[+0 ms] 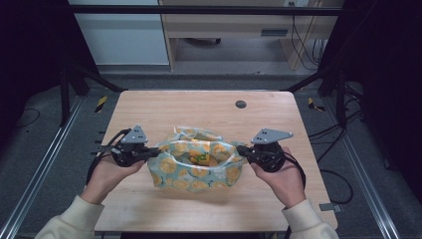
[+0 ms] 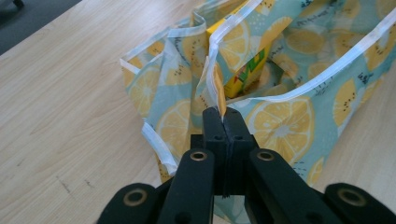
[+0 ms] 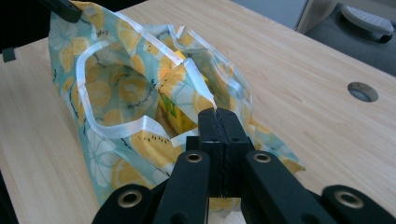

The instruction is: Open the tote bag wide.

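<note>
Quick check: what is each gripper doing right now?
Left gripper: shut on the bag rim.
Right gripper: shut on the bag's opposite rim.

My left gripper: jaws clamped together, pointing to 3 o'clock.
My right gripper: jaws clamped together, pointing to 9 o'clock.
My forearms: entering from 6 o'clock.

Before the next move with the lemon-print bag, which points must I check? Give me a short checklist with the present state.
1. Left hand-held gripper shut on the bag's rim: ok.
2. Right hand-held gripper shut on the opposite rim: ok.
3. Lemon-print bag resting on the table: ok.
4. Bag mouth open between the grippers: ok.
5. Yellow carton inside the bag: ok.
6. Carton upright: cannot tell.
</note>
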The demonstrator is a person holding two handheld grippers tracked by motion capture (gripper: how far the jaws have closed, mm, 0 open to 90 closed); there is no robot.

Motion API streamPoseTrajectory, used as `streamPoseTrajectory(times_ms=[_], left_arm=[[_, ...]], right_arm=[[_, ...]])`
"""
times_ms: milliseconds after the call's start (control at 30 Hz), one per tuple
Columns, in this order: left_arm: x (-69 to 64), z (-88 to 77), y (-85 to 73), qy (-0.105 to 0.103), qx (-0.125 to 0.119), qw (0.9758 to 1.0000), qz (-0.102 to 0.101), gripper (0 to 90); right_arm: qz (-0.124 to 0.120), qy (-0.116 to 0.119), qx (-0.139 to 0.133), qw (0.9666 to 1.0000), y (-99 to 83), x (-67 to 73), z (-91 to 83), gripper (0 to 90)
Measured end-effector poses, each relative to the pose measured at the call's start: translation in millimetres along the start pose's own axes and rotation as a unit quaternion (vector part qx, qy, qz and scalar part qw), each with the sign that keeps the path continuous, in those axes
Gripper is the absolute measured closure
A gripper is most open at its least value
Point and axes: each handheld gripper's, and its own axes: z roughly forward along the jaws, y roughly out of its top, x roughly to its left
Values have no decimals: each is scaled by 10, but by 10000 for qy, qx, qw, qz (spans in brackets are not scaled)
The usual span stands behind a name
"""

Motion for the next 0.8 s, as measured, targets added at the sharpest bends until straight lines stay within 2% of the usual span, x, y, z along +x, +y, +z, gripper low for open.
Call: streamPoseTrajectory(times_ms=[333, 800], left_arm=[[-156, 21, -69, -152, 101, 9997, 178, 900], [-257, 175, -196, -328, 395, 9983, 267, 900]], right_arm=[[71, 110, 164, 9998, -253, 26, 20, 898], [169, 194, 377, 9990, -506, 4, 106, 898]])
